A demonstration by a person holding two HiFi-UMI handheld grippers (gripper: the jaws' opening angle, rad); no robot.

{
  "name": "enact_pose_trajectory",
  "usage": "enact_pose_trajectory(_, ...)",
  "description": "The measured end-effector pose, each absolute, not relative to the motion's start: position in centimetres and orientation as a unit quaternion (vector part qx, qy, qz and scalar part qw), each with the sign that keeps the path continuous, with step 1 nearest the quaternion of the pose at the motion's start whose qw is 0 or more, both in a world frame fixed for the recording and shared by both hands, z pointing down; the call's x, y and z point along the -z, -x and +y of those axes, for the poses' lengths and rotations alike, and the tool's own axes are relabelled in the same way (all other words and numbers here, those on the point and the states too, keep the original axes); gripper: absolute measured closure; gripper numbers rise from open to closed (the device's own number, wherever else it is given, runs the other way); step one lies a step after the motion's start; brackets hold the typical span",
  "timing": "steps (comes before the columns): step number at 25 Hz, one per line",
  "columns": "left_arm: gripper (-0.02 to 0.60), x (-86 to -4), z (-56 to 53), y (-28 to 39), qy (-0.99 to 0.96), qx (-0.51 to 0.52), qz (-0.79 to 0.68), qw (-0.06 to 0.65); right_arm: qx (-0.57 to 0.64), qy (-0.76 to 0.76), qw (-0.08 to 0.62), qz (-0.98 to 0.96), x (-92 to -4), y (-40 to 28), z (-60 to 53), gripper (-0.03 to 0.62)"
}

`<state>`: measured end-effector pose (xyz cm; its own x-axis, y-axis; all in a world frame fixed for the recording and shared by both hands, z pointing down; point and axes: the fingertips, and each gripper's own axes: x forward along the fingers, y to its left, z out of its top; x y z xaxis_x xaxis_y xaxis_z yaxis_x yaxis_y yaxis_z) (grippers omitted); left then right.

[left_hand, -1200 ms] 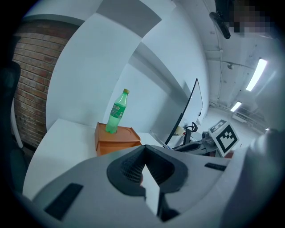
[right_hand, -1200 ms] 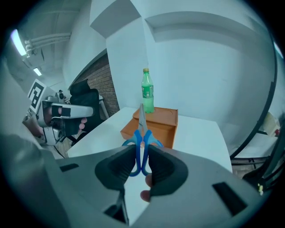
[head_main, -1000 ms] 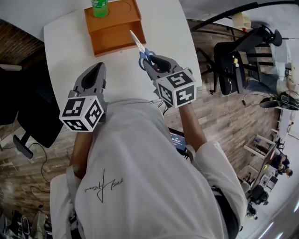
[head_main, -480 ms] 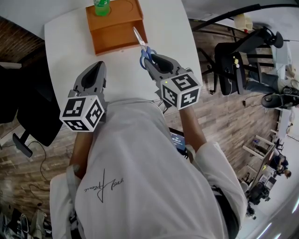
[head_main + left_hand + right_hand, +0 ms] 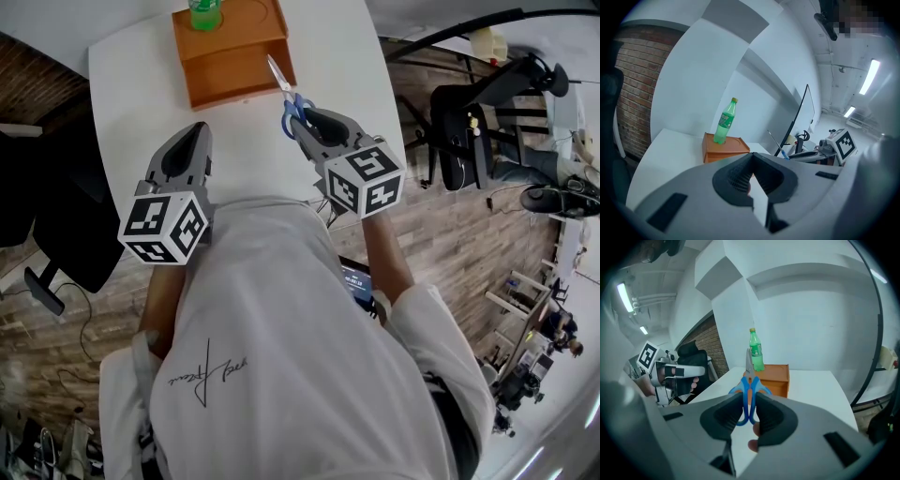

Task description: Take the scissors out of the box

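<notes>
Clamped on the blue handles of the scissors (image 5: 749,380): the right gripper (image 5: 749,404), pads pressing the two loops from either side, blades closed and pointing up and away. Plain only in the right gripper view. From the head view, just the handles at the gripper's tip and the blades slanting across the near right corner of the orange box (image 5: 230,66). In the left gripper view, though, blade tilted up in the air to the right of the box and apart from it, so out of the box and off the white surface (image 5: 131,103).

Closed tip to tip with nothing between: the left gripper (image 5: 752,158), shown by its own view. From above, only its grey back and marker cube (image 5: 164,225), low near the front edge of the surface, well apart from the box.

Standing upright at the far left of the box: a green bottle (image 5: 203,13), cut off by the frame edge in the head view, whole in both gripper views.

Around: wood-pattern floor (image 5: 450,244), a black chair (image 5: 457,127) right of the surface. Filling the lower head view and hiding the near edge of the surface: the person's white shirt (image 5: 281,356).
</notes>
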<state>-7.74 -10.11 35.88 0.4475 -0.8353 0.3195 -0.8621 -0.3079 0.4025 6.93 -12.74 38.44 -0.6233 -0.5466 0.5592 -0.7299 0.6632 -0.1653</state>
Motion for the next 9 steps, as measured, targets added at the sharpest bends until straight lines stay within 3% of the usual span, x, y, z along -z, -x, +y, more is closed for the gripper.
enact_pose_trajectory(9,0.574,-35.71,-9.99,8.06,-0.807,-0.028,-0.526,0.267,-0.197,-0.359,0.238,-0.881,-38.33,-6.50,-12.47,0.497)
